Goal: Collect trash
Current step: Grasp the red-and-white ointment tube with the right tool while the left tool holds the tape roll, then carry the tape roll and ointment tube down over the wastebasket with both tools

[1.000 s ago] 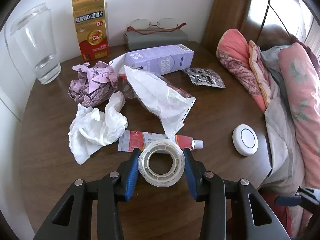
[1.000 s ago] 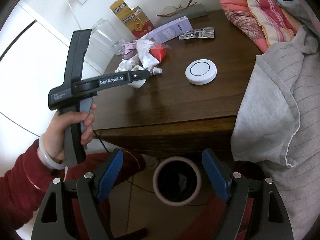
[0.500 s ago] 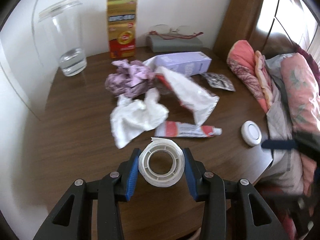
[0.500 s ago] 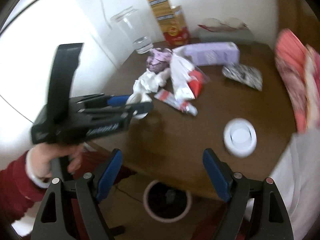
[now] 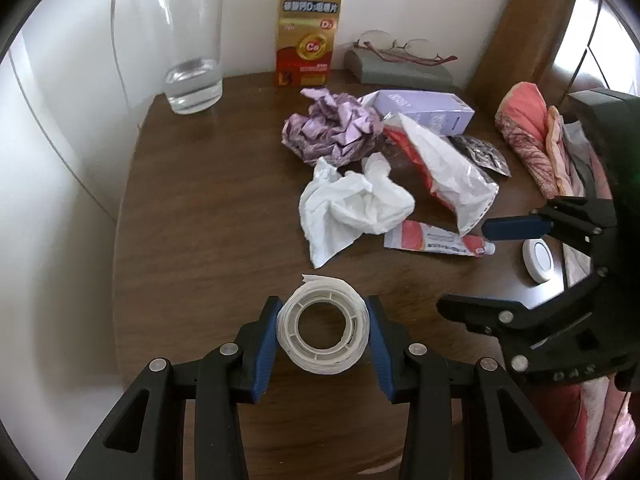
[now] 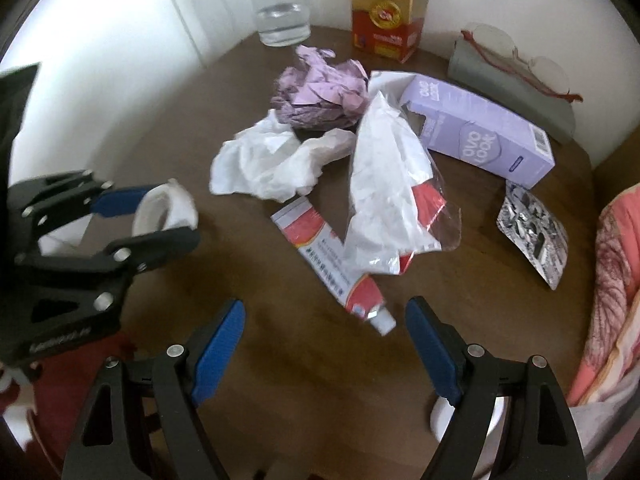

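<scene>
The round dark wooden bench (image 5: 192,216) has its barest stretch along the near and left side, up to the curved edge by the white wall; the clutter sits toward the back and right, where bedding (image 5: 532,136) crowds the rim. The left tongs (image 5: 322,330) pinch a nearly spent tape roll (image 5: 322,330) by its outer sides, held above the bare near part of the bench; its hole faces the left wrist camera, so its axis runs along the tongs, and a loose tape end sticks up at its top left. It is a whitish plastic core with only thin clear tape around it. The right tongs (image 6: 324,344) are spread wide with nothing between them, hovering over open wood just short of the capped end of a squeezed red-and-white tube (image 6: 332,264), which lies flat with its long axis slanting from the pile toward those tongs. Behind it lie a crumpled white tissue (image 6: 272,164), a purple paper ball (image 6: 320,92), a clear-and-white wrapper (image 6: 384,184), a lilac carton (image 6: 480,136) and a foil blister pack (image 6: 532,232).
</scene>
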### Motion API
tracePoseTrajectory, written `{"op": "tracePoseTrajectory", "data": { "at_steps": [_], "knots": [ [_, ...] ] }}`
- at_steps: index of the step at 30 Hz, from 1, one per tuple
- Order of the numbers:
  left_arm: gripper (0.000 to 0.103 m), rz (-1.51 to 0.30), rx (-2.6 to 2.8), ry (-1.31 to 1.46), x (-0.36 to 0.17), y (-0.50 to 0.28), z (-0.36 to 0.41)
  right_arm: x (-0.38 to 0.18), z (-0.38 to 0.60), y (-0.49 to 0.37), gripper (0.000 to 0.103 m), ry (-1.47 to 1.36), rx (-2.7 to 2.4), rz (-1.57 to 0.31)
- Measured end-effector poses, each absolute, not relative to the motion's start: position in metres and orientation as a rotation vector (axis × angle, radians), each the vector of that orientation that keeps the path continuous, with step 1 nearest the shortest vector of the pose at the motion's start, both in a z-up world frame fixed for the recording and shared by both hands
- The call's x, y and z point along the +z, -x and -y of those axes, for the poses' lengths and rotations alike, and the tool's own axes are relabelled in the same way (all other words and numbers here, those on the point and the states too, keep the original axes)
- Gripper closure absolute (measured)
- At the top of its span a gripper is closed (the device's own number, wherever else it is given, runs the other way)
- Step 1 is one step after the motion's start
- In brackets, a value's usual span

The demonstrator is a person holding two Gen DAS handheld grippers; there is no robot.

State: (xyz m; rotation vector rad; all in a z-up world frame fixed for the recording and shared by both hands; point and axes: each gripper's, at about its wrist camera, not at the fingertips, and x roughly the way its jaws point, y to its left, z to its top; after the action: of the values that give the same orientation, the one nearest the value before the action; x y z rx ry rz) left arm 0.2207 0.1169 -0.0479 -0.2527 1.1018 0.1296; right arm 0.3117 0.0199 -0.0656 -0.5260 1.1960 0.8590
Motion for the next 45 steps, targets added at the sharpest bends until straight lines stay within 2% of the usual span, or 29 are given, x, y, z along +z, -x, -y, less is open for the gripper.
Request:
{"op": "tracePoseTrajectory", "data": {
  "at_steps": [7,9,12,14,16,22,31,45],
  "knots": [
    [0.060,-1.117,0.123,0.255,-0.052,-0.218,-0.119,-0.072,-0.030,-0.319,0.022,0.536,0.833,-1.224],
    [0.060,-1.116,0.121,0.258,-0.052,-0.217,-0.120,-0.073,-0.033,-0.317,0.029,0.581,0.806,-1.213],
    [0.060,-1.115,0.122,0.251,-0.053,-0.217,-0.119,-0.069,-0.036,-0.316,0.047,0.587,0.802,-1.217],
    [0.060,-1.115,0.123,0.247,-0.052,-0.217,-0.119,-0.066,-0.035,-0.318,0.068,0.575,0.787,-1.231],
    [0.060,-1.115,0.122,0.251,-0.053,-0.217,-0.119,-0.065,-0.034,-0.318,0.078,0.571,0.792,-1.245],
    [0.060,-1.110,0.110,0.250,-0.052,-0.215,-0.118,-0.061,-0.030,-0.303,0.082,0.556,0.872,-1.278],
    [0.060,-1.097,0.080,0.262,-0.052,-0.209,-0.116,-0.054,0.011,-0.295,0.082,0.311,0.908,-1.294],
    [0.060,-1.070,0.049,0.227,-0.040,-0.191,-0.099,-0.044,0.056,-0.270,0.082,0.163,0.924,-1.260]
  ]
}}
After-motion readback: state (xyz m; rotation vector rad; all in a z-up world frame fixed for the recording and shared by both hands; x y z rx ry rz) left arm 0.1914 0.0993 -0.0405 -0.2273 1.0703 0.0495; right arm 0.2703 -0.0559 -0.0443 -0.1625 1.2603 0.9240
